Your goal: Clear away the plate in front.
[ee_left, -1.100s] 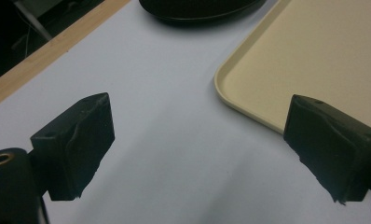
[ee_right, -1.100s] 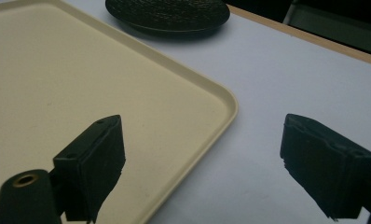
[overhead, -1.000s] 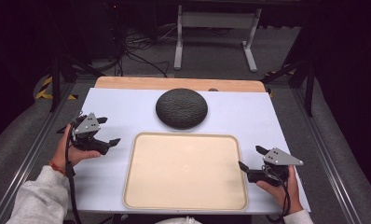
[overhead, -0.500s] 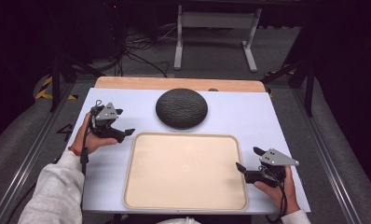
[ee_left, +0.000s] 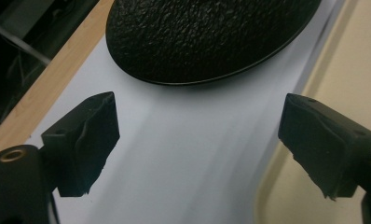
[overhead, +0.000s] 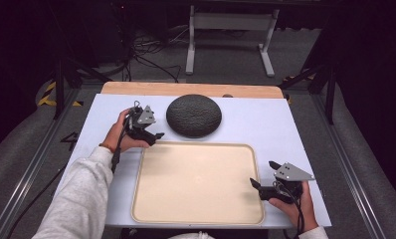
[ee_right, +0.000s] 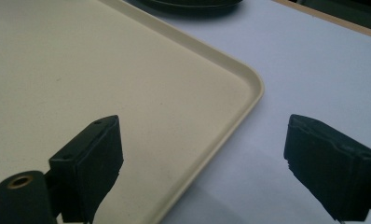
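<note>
Dark floor and cables behind; from the high view, pale bench [overhead: 285, 124] carrying a black domed lid [overhead: 193, 115] just beyond a beige tray [overhead: 198, 181]. Left gripper [overhead: 153, 137] near the lid's edge, aimed for a reach, fingers wide yet just been narrowing, nothing between.

Left gripper view – lid [ee_left: 207, 37] ahead, untouched.

Right gripper view – right gripper [ee_right: 200, 168] parked over the tray corner [ee_right: 249, 88], fingers wide, empty.

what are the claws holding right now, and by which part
Nothing is held. The left claw is open, its jaws having just been closing slightly with only bare table between them, short of the black dome. The right claw is open beside the tray.
</note>
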`<state>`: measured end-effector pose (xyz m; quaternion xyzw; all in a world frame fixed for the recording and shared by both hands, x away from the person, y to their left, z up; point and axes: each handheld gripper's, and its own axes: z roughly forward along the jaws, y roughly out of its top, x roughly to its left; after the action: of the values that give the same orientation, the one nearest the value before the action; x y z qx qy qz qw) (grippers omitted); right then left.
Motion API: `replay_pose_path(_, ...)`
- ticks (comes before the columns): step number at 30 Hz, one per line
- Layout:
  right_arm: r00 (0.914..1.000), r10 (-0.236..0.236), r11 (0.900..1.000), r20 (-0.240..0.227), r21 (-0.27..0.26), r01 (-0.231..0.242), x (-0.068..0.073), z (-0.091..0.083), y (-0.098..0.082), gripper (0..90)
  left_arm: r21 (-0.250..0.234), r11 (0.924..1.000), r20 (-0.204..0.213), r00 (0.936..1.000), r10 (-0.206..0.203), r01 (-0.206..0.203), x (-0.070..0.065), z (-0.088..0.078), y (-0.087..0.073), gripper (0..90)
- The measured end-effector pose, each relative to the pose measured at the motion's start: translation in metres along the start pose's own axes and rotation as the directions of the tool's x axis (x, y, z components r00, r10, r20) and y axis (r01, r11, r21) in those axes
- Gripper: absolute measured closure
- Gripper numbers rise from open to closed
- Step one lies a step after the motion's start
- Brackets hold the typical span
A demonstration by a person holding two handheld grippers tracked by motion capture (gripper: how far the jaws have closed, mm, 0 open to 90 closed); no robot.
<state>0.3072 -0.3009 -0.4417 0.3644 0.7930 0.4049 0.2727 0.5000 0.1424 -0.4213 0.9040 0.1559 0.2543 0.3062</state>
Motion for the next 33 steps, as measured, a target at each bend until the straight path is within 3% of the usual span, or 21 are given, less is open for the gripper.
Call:
replay_pose_path(3,0.9999,-0.006,1.0,-0.008,0.004,0.006,0.002,0.0,-0.001,11.9,0.016,0.9985,-0.024,0.9983,0.052,-0.052,-0.004,0.012,0.005,16.6)
replay_pose_path(5,0.9998,-0.014,1.0,-0.013,0.01,0.015,0.003,0.0,-0.002,11.9,0.04,0.9932,-0.053,0.9923,0.111,-0.109,-0.009,0.02,0.011,18.1)
replay_pose_path(6,0.9998,-0.017,1.0,-0.013,0.009,0.017,0.003,0.0,-0.002,11.9,0.069,0.987,-0.067,0.9864,0.15,-0.145,-0.011,0.023,0.014,19.1)
replay_pose_path(7,0.9997,-0.017,1.0,-0.015,0.009,0.017,0.003,-0.001,-0.003,11.9,0.069,0.987,-0.067,0.9864,0.15,-0.145,-0.011,0.023,0.014,19.2)
replay_pose_path(8,0.9997,-0.016,1.0,-0.017,0.007,0.016,0.004,-0.002,-0.003,11.8,0.091,0.9792,-0.07,0.9797,0.188,-0.181,-0.015,0.031,0.019,19.8)
replay_pose_path(11,0.9997,-0.016,1.0,-0.018,0.003,0.016,0.003,-0.002,-0.003,11.8,0.097,0.9757,-0.078,0.9758,0.204,-0.196,-0.018,0.037,0.022,20.8)
replay_pose_path(14,0.9997,-0.017,1.0,-0.019,0.004,0.017,0.003,-0.002,-0.003,11.8,0.115,0.9664,-0.091,0.9663,0.241,-0.23,-0.02,0.045,0.024,22.0)
replay_pose_path(16,0.9997,-0.018,1.0,-0.019,0.006,0.018,0.003,-0.002,-0.004,11.7,0.142,0.9542,-0.109,0.954,0.279,-0.263,-0.022,0.05,0.026,22.0)
replay_pose_path(21,0.9997,-0.017,1.0,-0.016,0.003,0.017,0.002,-0.003,-0.004,11.7,0.135,0.9539,-0.135,0.9487,0.286,-0.268,-0.024,0.054,0.028,22.4)
replay_pose_path(24,0.9998,-0.015,1.0,-0.014,0.004,0.015,0.002,-0.003,-0.005,11.7,0.139,0.949,-0.152,0.9407,0.303,-0.283,-0.024,0.056,0.03,21.6)
replay_pose_path(25,0.9998,-0.015,1.0,-0.014,0.005,0.015,0.002,-0.003,-0.005,11.7,0.146,0.9424,-0.159,0.933,0.323,-0.301,-0.024,0.057,0.031,21.0)
replay_pose_path(26,0.9998,-0.015,1.0,-0.014,0.005,0.015,0.002,-0.003,-0.005,11.7,0.146,0.9424,-0.159,0.933,0.323,-0.301,-0.024,0.057,0.031,19.0)
replay_pose_path(29,0.9998,-0.015,1.0,-0.014,0.005,0.015,0.002,-0.002,-0.005,11.7,0.174,0.9118,-0.171,0.9004,0.4,-0.372,-0.028,0.059,0.036,18.9)
replay_pose_path(30,0.9998,-0.014,1.0,-0.014,0.005,0.014,0.001,-0.002,-0.005,11.7,0.175,0.9049,-0.179,0.8913,0.417,-0.388,-0.029,0.06,0.037,18.9)
replay_pose_path(33,0.9998,-0.013,1.0,-0.013,0.008,0.013,0.001,-0.002,-0.006,11.7,0.177,0.8957,-0.188,0.8792,0.438,-0.408,-0.031,0.063,0.04,18.8)
